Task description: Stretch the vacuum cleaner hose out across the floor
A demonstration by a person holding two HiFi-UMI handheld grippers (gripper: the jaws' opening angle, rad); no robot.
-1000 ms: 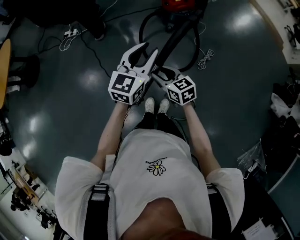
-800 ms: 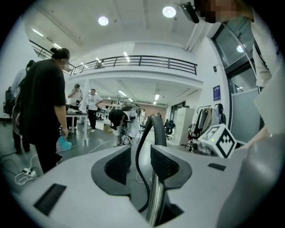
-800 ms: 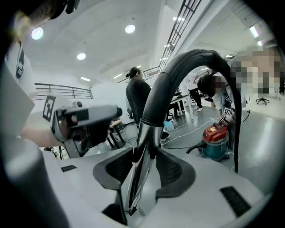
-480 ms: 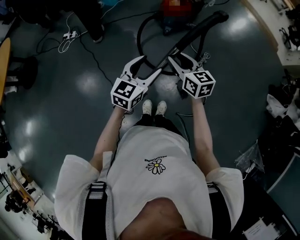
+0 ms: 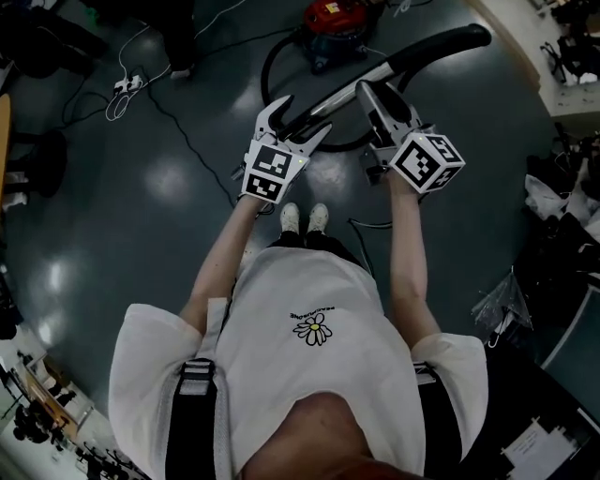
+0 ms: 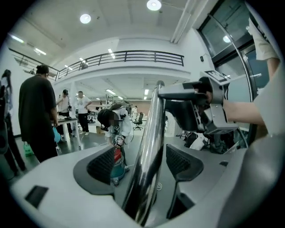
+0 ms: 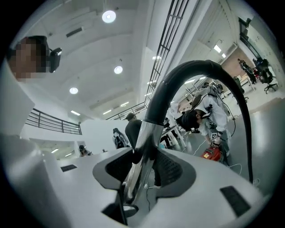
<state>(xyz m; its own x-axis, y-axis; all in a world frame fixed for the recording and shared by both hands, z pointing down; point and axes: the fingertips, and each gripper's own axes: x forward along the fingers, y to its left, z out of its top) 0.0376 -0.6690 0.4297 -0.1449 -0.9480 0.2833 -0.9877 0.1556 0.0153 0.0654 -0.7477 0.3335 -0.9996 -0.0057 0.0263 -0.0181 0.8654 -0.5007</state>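
Hose looped at twelve o'clock.
Right gripper (image 5: 377, 97) clamps the stiff, likely slick wand (image 5: 349, 84); left gripper (image 5: 302, 120) opening around it; hose (image 5: 271, 66) limp.

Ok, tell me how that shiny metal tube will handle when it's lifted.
The metal tube looks rigid, so it should move as one piece. Its polished surface may slip or twist in the right gripper. The black hose off its curved end will probably drag on it.

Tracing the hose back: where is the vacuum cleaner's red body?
Head view, top centre: the red body sits on the floor ahead of the person, just beyond the metal tube.
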